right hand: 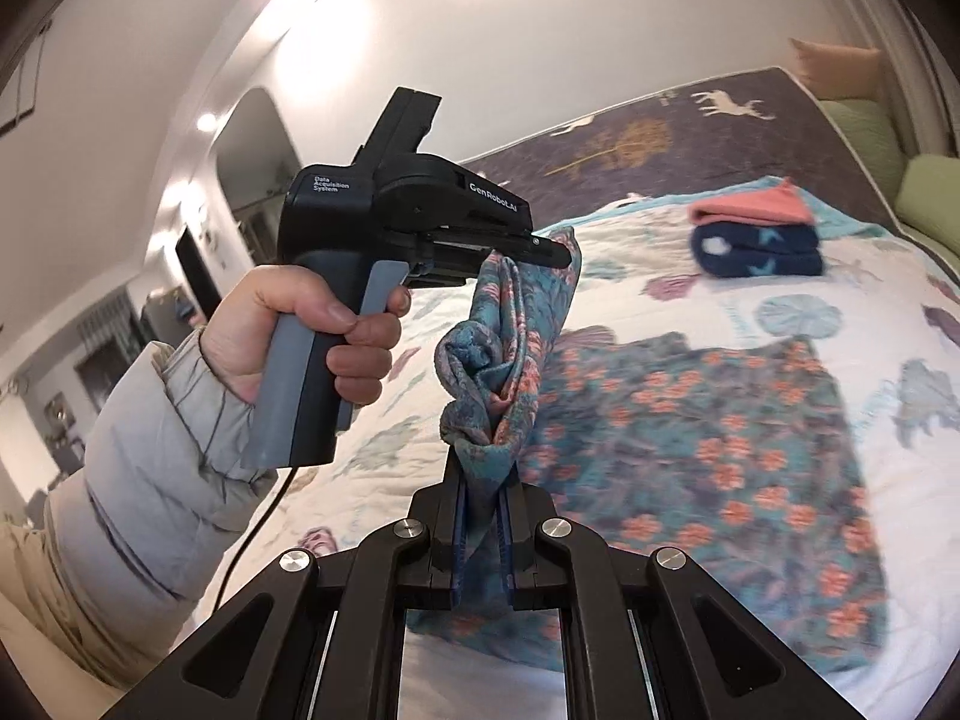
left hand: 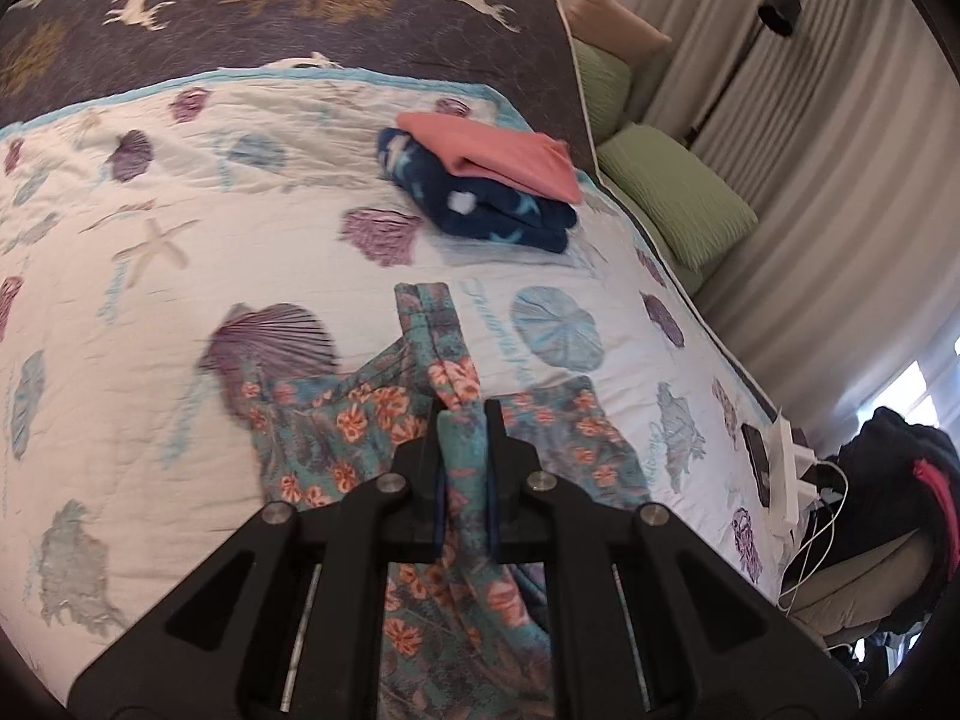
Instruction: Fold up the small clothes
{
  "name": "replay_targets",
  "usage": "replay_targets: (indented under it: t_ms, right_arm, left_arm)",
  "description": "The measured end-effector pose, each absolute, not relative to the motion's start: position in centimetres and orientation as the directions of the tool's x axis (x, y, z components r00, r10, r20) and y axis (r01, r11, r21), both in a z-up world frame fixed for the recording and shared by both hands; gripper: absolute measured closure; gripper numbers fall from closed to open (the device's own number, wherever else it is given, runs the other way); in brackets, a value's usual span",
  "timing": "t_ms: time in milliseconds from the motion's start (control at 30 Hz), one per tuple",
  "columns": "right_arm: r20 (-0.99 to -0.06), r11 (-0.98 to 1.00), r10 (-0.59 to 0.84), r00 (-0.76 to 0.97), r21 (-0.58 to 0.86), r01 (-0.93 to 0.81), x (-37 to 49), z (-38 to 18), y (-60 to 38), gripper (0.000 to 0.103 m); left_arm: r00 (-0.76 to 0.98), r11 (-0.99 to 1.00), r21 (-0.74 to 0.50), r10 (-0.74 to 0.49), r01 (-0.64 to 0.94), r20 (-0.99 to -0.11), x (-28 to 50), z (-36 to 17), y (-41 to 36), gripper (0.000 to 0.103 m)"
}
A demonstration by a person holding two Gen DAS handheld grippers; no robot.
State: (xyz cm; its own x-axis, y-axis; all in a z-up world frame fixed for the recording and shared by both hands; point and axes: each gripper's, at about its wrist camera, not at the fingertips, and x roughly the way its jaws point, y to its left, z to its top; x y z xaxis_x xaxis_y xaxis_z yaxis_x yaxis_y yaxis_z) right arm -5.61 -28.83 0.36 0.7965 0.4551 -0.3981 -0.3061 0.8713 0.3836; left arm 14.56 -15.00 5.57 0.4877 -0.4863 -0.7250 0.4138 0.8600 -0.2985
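A teal floral garment (left hand: pixel 336 438) with orange flowers lies partly on the white shell-print quilt (left hand: pixel 180 192) and partly lifted. My left gripper (left hand: pixel 463 414) is shut on a bunched edge of it. My right gripper (right hand: pixel 483 480) is shut on another bunched edge of the same garment (right hand: pixel 708 438). The left gripper (right hand: pixel 558 252) also shows in the right wrist view, held in a hand, pinching the cloth above the quilt (right hand: pixel 780 300). The cloth hangs twisted between the two grippers.
A folded pink garment (left hand: pixel 498 153) lies on a folded navy star-print one (left hand: pixel 498 204) at the far side of the bed; both also show in the right wrist view (right hand: pixel 756 234). Green pillows (left hand: pixel 672 198), curtains, chargers and cables (left hand: pixel 786 474) are at the right.
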Motion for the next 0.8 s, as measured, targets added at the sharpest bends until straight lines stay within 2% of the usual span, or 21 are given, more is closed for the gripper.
replay_targets:
  t_ms: [467,800]
  right_arm:
    - [-0.376,0.853,0.423,0.825,0.472,-0.222,-7.3,-1.3,-34.9,0.095]
    - [-0.398,0.847,0.385,0.833,0.511,-0.147,-7.6,-2.7,-37.8,0.095]
  left_arm:
    - [0.425,0.845,-0.225,-0.452,0.484,-0.784,14.7,4.2,-24.5,0.093]
    - [0.369,0.822,-0.195,-0.435,0.535,-0.821,14.6,2.2,-29.0,0.095]
